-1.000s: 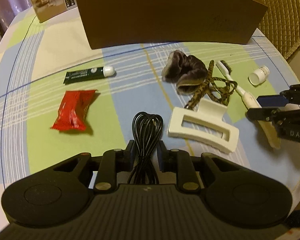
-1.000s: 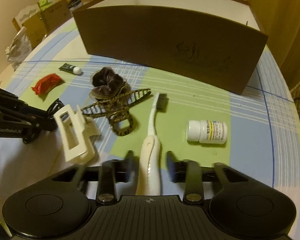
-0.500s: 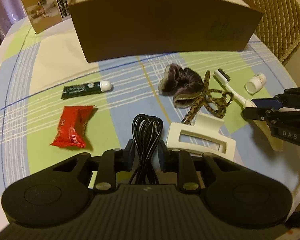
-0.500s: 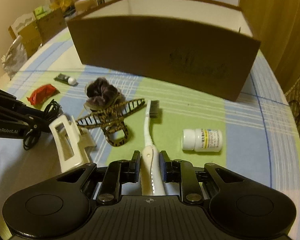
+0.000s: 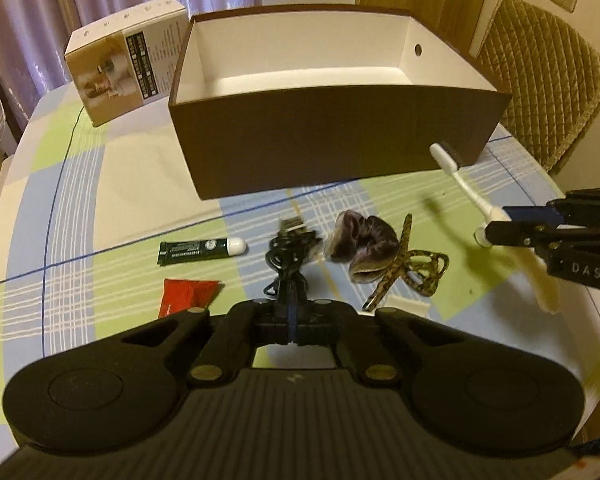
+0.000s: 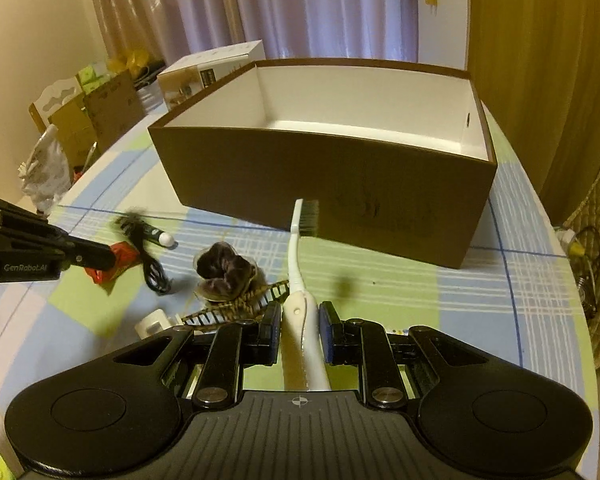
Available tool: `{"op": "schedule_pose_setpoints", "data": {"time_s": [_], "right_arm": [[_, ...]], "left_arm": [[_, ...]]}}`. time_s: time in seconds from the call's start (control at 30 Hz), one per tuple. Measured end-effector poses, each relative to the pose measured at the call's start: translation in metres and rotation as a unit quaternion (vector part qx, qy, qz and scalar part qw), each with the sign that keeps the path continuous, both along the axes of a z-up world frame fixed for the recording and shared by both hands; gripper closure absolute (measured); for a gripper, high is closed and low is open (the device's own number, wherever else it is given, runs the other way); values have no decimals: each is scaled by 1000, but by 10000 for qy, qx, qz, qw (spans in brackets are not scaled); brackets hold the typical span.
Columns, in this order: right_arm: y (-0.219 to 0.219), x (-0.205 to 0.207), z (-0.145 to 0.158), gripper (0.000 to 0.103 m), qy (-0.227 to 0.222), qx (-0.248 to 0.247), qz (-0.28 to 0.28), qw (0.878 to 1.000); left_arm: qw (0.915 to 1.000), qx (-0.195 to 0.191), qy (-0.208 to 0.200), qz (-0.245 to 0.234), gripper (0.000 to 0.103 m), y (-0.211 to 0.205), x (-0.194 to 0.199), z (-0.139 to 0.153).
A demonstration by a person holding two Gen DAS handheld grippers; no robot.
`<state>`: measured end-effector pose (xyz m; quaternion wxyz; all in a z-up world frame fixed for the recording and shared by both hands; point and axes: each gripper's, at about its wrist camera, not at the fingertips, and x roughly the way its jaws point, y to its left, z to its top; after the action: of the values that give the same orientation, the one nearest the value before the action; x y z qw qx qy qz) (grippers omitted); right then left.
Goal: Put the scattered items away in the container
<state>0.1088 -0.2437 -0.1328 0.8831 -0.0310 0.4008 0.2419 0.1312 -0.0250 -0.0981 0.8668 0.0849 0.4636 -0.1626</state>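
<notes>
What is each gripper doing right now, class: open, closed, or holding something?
Left gripper: closed on the black cable, lifted off the table.
Right gripper: closed on the white toothbrush, held in the air.

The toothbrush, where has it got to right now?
The toothbrush is clamped in the right gripper, lifted off the table, its bristle end pointing toward the front wall of the brown box.

My left camera looks forward along my left tool (image 5: 292, 320), raised over the counter (image 5: 100, 200), facing the brown box (image 5: 332, 136). My right camera faces that box (image 6: 320, 184) from the other side. Each view catches the other's tool.
</notes>
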Motion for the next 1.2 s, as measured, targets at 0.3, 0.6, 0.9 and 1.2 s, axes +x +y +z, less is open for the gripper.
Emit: {"op": "schedule_pose_setpoints", "data": {"time_s": [0.3,0.6,0.9,1.2], "right_arm": [[-7,1,0,86,42,-16,-119,9999],[-23,14,3,86,75,6,-439,9990],[-34,30,7,86,12,50,-641,9979],[-34,25,5,86,80,80,-609,9981]], "left_arm": [[9998,171,104,-94,88,-6,20,-22],[9993,-87,118,-340,86,-19,76,-38],[9985,-170,306,-424,86,-27,103,-61],[9978,-181,378,-516,90,-26,99,-68]]}}
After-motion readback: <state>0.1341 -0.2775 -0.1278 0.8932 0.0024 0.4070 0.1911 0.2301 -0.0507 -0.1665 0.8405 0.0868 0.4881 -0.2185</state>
